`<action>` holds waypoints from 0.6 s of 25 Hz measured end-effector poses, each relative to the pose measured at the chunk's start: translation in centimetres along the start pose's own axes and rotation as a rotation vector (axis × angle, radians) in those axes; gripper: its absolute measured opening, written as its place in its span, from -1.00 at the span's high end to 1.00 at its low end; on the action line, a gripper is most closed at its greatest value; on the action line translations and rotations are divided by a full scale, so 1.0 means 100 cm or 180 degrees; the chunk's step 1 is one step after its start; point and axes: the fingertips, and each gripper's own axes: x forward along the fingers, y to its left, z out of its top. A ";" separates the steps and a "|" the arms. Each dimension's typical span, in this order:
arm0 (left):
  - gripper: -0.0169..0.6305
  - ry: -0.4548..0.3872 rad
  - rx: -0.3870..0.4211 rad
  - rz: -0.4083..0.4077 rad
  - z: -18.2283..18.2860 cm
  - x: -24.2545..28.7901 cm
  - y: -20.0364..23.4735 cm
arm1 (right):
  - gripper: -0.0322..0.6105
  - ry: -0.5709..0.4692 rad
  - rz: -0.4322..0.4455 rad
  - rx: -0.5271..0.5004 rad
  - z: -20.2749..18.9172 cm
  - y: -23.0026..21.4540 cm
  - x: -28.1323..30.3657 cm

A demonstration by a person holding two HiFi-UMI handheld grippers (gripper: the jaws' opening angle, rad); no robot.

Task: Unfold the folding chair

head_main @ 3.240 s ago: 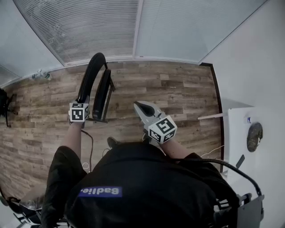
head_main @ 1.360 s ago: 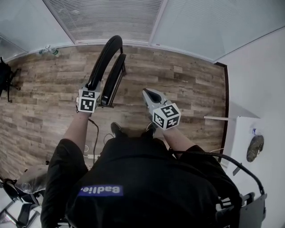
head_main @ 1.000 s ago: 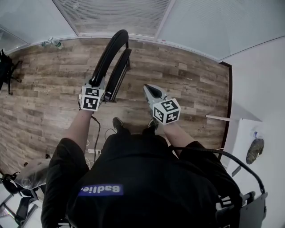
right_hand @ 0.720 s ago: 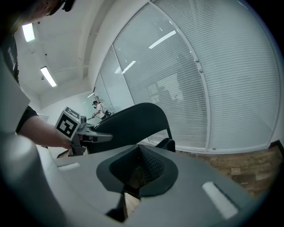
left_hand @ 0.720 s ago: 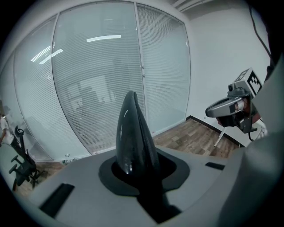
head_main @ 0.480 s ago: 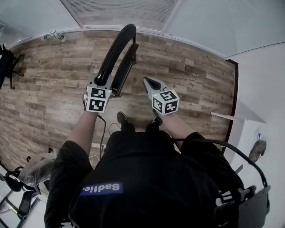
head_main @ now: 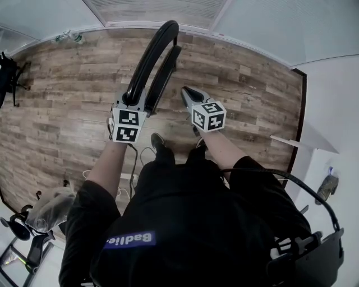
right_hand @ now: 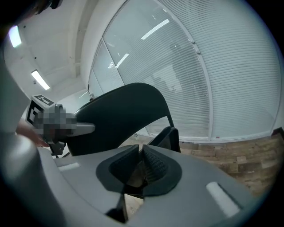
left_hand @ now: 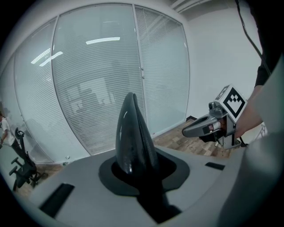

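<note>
The folded black chair stands upright on the wood floor, its curved backrest (head_main: 150,56) in front of the flat seat (head_main: 167,70). My left gripper (head_main: 130,103) is shut on the backrest's lower side edge. In the left gripper view that glossy black edge (left_hand: 132,133) rises from between the jaws of my left gripper (left_hand: 135,170). My right gripper (head_main: 187,92) is shut and empty, just right of the seat. In the right gripper view, the ribbed pads of my right gripper (right_hand: 140,155) meet, with the backrest (right_hand: 120,113) and seat (right_hand: 167,137) close ahead.
A glass wall with blinds (head_main: 157,11) runs behind the chair, with a bottle (head_main: 73,38) at its foot. An office chair (head_main: 8,70) is far left and a white table (head_main: 331,168) at right. A cable (head_main: 137,162) lies by the person's shoes (head_main: 160,147).
My right gripper has dropped and moved in toward the chair's seat, staying shut. The left gripper keeps its hold on the backrest.
</note>
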 end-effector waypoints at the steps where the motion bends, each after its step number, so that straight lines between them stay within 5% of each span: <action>1: 0.73 -0.0003 0.0002 0.0000 0.000 0.000 -0.001 | 0.87 0.0019 -0.0005 0.0009 -0.002 -0.002 0.004; 15: 0.73 -0.0079 0.0061 0.0021 0.001 0.003 -0.003 | 0.51 0.0454 0.0055 0.0289 -0.041 -0.017 0.080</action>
